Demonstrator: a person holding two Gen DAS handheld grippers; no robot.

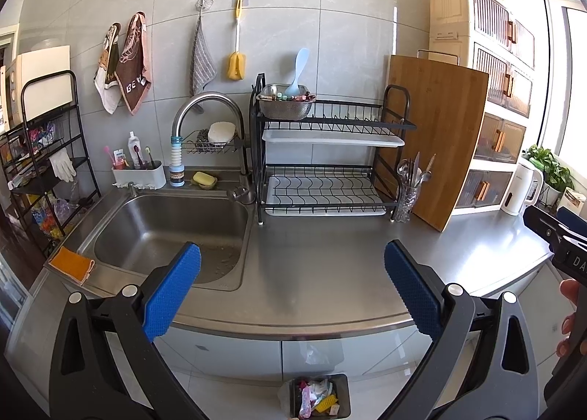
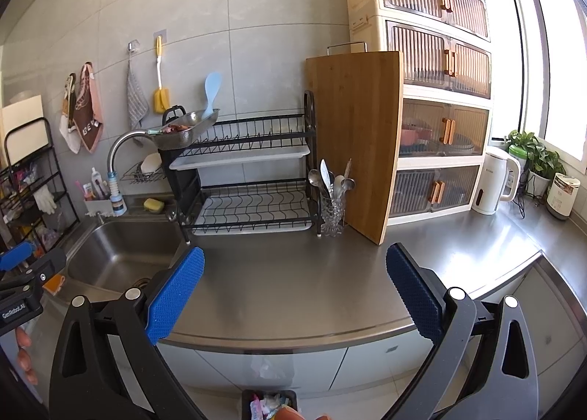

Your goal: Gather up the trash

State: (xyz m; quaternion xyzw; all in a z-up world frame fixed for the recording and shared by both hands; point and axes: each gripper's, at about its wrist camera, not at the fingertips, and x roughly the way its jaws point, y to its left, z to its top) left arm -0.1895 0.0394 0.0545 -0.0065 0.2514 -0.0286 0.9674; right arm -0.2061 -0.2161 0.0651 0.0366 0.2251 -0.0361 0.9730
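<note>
Looking through the left wrist camera, the left gripper hangs over the front edge of a brushed steel counter, and its two fingers with blue, dotted rubber pads stand wide apart with nothing between them. Below, on the tiled floor, a dark square trash bin is lined with a clear bag and filled with colourful wrappers; this is where the trash sits. To the left is a deep steel sink with crumbs near the drain, and a folded orange cloth lies on its rim. A black wire dish rack carries a metal mesh colander. A brown towel on the wall shows the letters "BE", the rest is folded. At the right edge the right gripper enters, marked "DA", with fingertips of a hand on its handle.

Through the right wrist camera, the right gripper is also spread wide and empty above the counter. A tall bamboo cutting board leans upright beside a cut-glass cup of spoons. A white kettle stands further right. At the left edge the left gripper shows the label "GenRobot.AI". The trash bin is partly visible at the bottom.
</note>
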